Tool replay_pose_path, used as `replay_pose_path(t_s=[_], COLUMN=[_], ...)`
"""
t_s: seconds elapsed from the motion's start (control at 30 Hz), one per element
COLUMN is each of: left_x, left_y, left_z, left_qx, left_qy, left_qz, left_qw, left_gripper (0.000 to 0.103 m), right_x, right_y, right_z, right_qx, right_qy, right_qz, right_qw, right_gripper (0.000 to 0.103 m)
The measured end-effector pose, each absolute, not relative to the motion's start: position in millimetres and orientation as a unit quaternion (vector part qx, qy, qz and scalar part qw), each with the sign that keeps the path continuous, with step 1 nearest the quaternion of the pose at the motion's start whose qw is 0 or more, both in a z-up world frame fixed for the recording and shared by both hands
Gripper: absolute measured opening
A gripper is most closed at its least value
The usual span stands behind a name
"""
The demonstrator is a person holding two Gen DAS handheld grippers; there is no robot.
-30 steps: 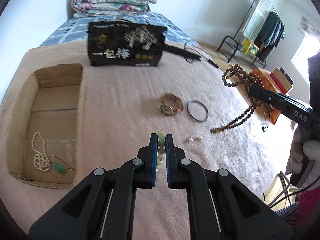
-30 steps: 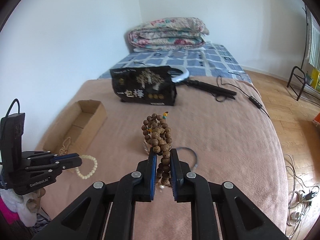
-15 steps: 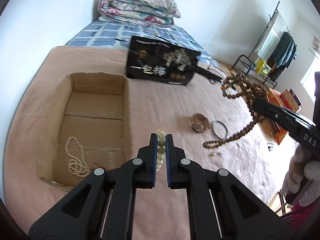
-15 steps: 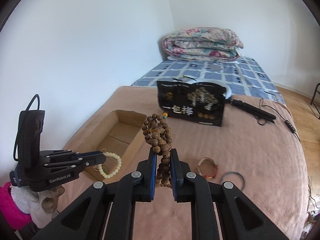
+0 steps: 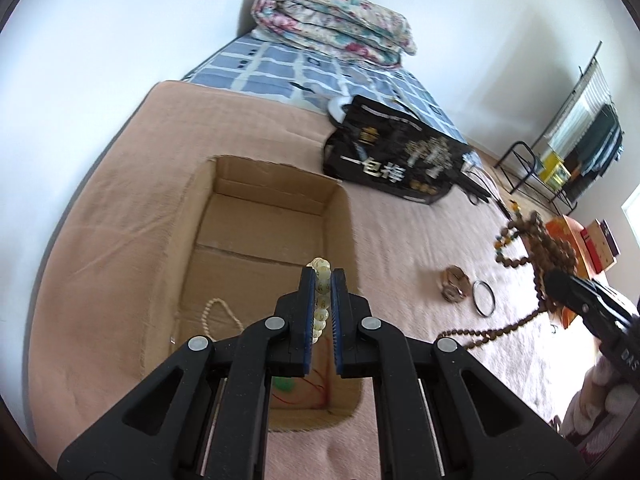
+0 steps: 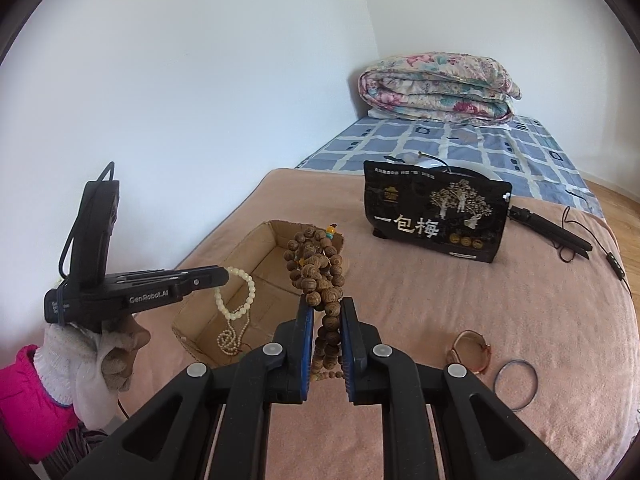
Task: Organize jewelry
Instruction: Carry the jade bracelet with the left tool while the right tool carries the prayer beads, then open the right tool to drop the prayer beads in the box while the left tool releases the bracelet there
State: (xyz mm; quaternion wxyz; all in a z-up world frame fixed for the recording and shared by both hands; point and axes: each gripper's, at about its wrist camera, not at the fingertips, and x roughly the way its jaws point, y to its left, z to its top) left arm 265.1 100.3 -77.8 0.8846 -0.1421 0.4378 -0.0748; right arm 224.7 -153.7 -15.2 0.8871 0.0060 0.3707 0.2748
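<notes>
My left gripper (image 5: 320, 276) is shut on a pale bead bracelet (image 5: 320, 305) and holds it above the open cardboard box (image 5: 208, 208); the bracelet hangs from it in the right wrist view (image 6: 240, 292). The box holds a white bead necklace (image 5: 216, 312) and a green pendant on red cord (image 5: 286, 385). My right gripper (image 6: 323, 305) is shut on a long brown wooden bead string (image 6: 316, 268), lifted to the right of the box; its tail trails on the blanket (image 5: 488, 332).
A watch (image 6: 470, 352) and a dark bangle (image 6: 515, 384) lie on the pink blanket (image 6: 440, 288) right of the box. A black printed bag (image 6: 436, 216) stands behind, with a cabled black device (image 6: 548, 232) beside it. A folded quilt (image 6: 436, 86) lies at the bed's far end.
My left gripper has carried the pale bracelet leftward to above the box. My right gripper has swung left with the brown beads, closer to the box.
</notes>
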Motion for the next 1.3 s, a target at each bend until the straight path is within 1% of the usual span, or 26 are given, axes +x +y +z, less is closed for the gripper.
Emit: replay_pose_path(t_s=[0.43,0.73,0.77,0.8,0.83,0.9,0.93,0.97,1.0,1.03,1.3], left_x=[274,271,271,270,271,270,271,271,270,270,267], left_y=[138,150,151,153,154,157,158,158,159,158,155], left_z=[-93,-105,-106,-107,-108,-108,-107,-107,-106,-105,-98], left_qx=[-0.155,-0.147,-0.146,-0.147,-0.148,-0.151,-0.152,-0.153,-0.156,-0.156,-0.149], left_qy=[0.449,0.466,0.469,0.47,0.47,0.471,0.47,0.469,0.468,0.466,0.46], left_qz=[-0.043,-0.034,-0.033,-0.031,-0.028,-0.026,-0.025,-0.024,-0.023,-0.023,-0.024], left_qw=[0.879,0.872,0.871,0.87,0.87,0.869,0.869,0.869,0.87,0.87,0.875], left_gripper=[0.005,0.005,0.005,0.005,0.005,0.005,0.006,0.008,0.009,0.009,0.009], right_x=[239,255,256,258,257,258,258,257,257,256,250], right_y=[-110,-63,-60,-57,-56,-54,-54,-53,-53,-53,-60], right_z=[-19,-53,-57,-62,-64,-68,-68,-69,-68,-68,-63], right_qx=[0.02,0.012,0.009,0.005,0.003,0.002,0.001,-0.002,-0.004,-0.005,-0.011], right_qy=[0.369,0.392,0.397,0.402,0.404,0.408,0.409,0.41,0.41,0.408,0.405], right_qz=[0.298,0.316,0.317,0.316,0.312,0.309,0.308,0.306,0.304,0.303,0.293], right_qw=[0.88,0.864,0.861,0.859,0.86,0.859,0.859,0.859,0.86,0.861,0.866], right_gripper=[0.011,0.011,0.013,0.017,0.025,0.031,0.032,0.034,0.04,0.043,0.045])
